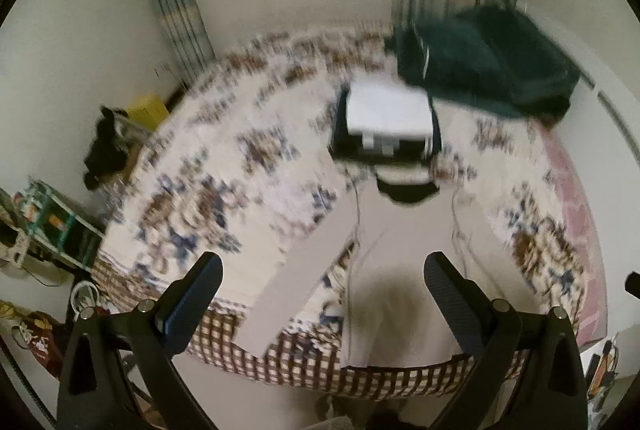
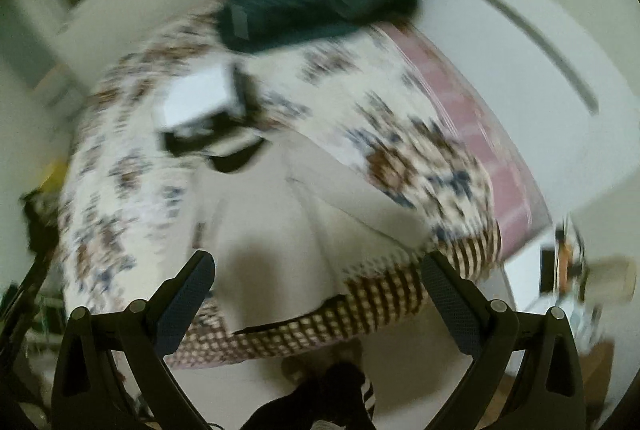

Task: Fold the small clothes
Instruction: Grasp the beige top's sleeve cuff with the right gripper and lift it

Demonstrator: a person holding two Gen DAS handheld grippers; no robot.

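A pale beige long-sleeved top point(image 1: 404, 270) with a black collar lies flat on the patterned bed cover point(image 1: 224, 166), its hem at the near edge and one sleeve stretched out to the left. It also shows in the right wrist view point(image 2: 280, 230), blurred. My left gripper point(image 1: 322, 270) is open and empty, held above the top's lower part. My right gripper point(image 2: 318, 270) is open and empty above the top's hem.
A folded stack of white and black clothes point(image 1: 388, 118) lies beyond the collar. A dark green bundle point(image 1: 488, 62) sits at the far right of the bed. Shelves and clutter point(image 1: 52, 226) stand left of the bed. Curtains and a window are behind.
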